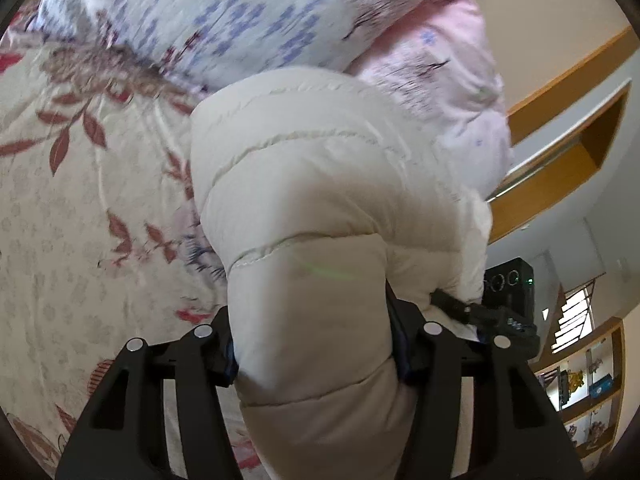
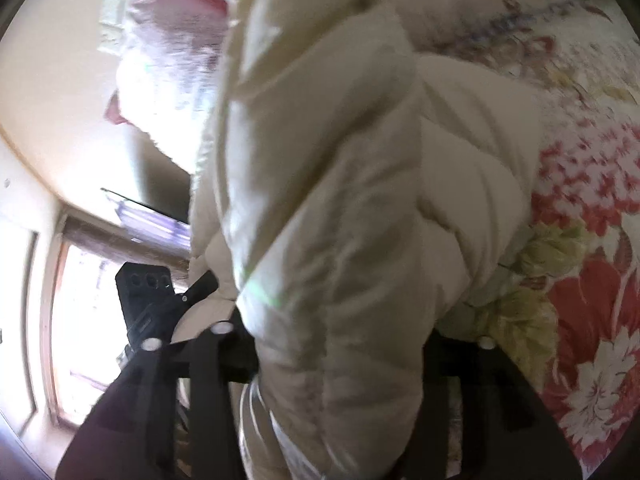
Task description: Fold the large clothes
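- Left tool (image 1: 316, 356): I read it as closed on a thick quilted fold of the cream puffer jacket (image 1: 320, 184); the padding bulges between both fingers (image 1: 224, 360), which stand wide apart only because of the bulk they hold.
- Right tool (image 2: 340, 364): likewise clamped on a padded section of the same jacket, as far as the blurred view shows.
- Location: the jacket hangs raised between the two tools, above the floral bedspread (image 1: 80, 208), with part of it draped down toward the bed on the right side of the right wrist view. A floral pillow (image 1: 224, 16) lies at the far end of the bed.
- Risk, slip: the shell fabric looks smooth and the filling compressible. I judge that a fast swing could let the padding creep out of either grip.
- Risk, uneven fold: I cannot tell which edges are held. If they are not matching points, the halves would land skewed.
- Risk, snag: the far pillow sits close to the jacket's far end. A forward lay-down could drag across it or leave the jacket resting partly on it.
- Risk, spring-back: puffy panels may reopen once released unless pressed flat.
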Demonstrator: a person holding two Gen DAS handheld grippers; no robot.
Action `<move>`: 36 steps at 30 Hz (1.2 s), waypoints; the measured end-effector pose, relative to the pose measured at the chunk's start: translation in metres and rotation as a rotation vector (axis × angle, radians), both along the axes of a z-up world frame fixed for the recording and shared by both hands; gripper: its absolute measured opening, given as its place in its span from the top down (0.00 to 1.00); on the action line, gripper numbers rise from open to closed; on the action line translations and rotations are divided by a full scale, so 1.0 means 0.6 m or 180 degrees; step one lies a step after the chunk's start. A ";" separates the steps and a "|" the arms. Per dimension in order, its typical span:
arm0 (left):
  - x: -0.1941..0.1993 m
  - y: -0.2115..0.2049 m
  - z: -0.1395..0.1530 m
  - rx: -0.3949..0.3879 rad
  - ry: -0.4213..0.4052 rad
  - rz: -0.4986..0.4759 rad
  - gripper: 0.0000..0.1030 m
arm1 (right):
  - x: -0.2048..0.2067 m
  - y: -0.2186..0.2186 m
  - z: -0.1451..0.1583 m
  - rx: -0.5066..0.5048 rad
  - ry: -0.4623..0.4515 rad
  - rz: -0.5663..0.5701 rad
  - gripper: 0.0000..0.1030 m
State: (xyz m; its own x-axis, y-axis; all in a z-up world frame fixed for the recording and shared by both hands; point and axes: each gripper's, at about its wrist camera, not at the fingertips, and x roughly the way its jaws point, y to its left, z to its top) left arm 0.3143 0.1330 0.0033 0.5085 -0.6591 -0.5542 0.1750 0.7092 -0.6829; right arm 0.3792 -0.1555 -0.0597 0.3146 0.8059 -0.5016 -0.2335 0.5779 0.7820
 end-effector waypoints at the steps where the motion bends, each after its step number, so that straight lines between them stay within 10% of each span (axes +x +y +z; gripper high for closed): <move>1: -0.002 0.001 -0.002 0.0004 0.0017 -0.0001 0.41 | -0.003 -0.018 -0.003 -0.0044 0.0034 -0.0028 0.43; 7: -0.023 0.010 0.028 0.0197 -0.0097 0.0104 0.34 | -0.046 -0.055 0.036 -0.0511 -0.0032 -0.0480 0.26; 13: -0.076 0.019 0.091 0.0607 -0.0508 0.0380 0.29 | -0.123 -0.093 0.112 -0.1156 -0.0689 -0.1196 0.34; 20: -0.176 -0.057 0.147 0.0873 -0.1071 0.0111 0.22 | -0.220 -0.010 0.132 -0.1520 -0.1419 -0.0560 0.55; 25: -0.192 -0.119 0.116 0.1077 -0.0980 -0.0305 0.22 | -0.215 0.022 0.069 -0.1865 -0.1219 -0.0423 0.54; 32: -0.157 -0.145 0.055 0.1442 -0.0788 -0.0449 0.19 | -0.205 0.001 0.066 -0.1727 -0.1006 -0.0369 0.47; 36: -0.161 -0.150 0.057 0.1447 -0.0832 -0.0494 0.10 | -0.174 -0.062 0.124 -0.1317 -0.1091 -0.0968 0.26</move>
